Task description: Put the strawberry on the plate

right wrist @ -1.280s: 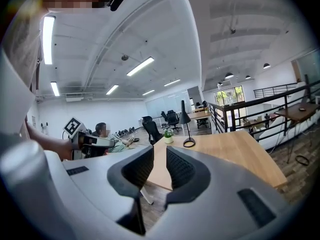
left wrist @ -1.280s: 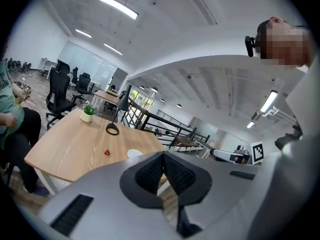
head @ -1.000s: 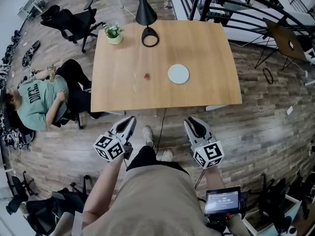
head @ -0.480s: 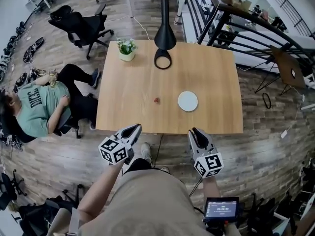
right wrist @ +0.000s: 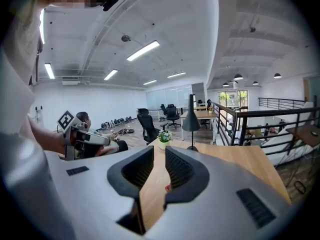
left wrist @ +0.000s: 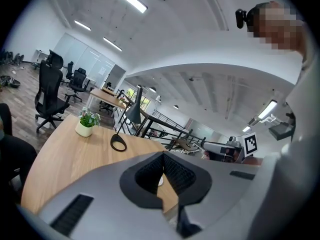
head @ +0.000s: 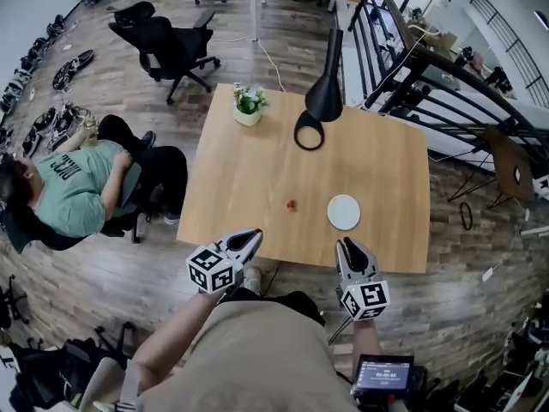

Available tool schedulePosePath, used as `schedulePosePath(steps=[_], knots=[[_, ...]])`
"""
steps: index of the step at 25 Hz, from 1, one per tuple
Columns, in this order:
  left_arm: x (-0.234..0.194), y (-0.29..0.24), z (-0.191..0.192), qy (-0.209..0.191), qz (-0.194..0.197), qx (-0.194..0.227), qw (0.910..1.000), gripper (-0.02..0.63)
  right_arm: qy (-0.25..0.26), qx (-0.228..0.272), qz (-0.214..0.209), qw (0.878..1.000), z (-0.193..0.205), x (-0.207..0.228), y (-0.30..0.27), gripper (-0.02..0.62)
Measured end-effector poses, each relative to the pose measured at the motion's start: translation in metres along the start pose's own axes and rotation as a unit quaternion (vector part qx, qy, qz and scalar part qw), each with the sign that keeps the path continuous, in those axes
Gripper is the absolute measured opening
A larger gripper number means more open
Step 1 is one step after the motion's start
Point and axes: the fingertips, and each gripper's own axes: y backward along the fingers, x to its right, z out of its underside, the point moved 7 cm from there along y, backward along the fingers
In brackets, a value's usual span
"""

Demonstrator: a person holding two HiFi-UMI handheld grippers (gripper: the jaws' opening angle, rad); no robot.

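**Entry: one strawberry, uncollected, on an office table**

Item. A strawberry (head: 292, 204), small and red, lying loose on the bare wood of the table (head: 240, 170), towards the near edge. Nothing touches it.

Destination. A plate (head: 344, 212), white and round, near the berry on its right and clear of it. It is empty.

Tools. The left gripper (head: 253, 235) is clenched, its tips meeting on nothing. The right gripper (head: 346, 245) is likewise drawn in as far as it goes, with only a slit between its pads and nothing caught there. Both hang at the near table edge, short of the berry and well apart from it.

Surroundings. A black lamp (head: 323, 101) and a potted plant (head: 250, 106) stand at the far side, out of the working path. A seated person (head: 73, 187) is off to the left of the table.

Hazards, as I judge them. The jaws must be spread before either reaches the fruit, since a closed tip would only shove it along the wood (a berry rolls readily). Too hard a pinch would crush it, and too light a pinch would drop it short of the plate. A low approach from the right could also knock the plate aside.
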Motion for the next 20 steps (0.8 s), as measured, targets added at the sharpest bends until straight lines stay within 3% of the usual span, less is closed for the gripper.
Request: schedulePosePath(steps=[6,11,20], knots=[[-0.014,-0.017,-0.008,-0.001,-0.017,0.003,0.9999,0.002,0.020,-0.012,-0.041,0.999,-0.003,0.012,-0.041,0.074],[-0.011,-0.043,-0.016,0.003,-0.054,0.015,0.9984,0.002,0.043,-0.027,-0.090,0.995,-0.007,0.043,-0.077,0.074],[0.007,-0.059,-0.024,0.009,-0.134,0.046,0.9898,0.002,0.135,-0.067,-0.173,0.973,0.004,0.079,-0.128,0.074]])
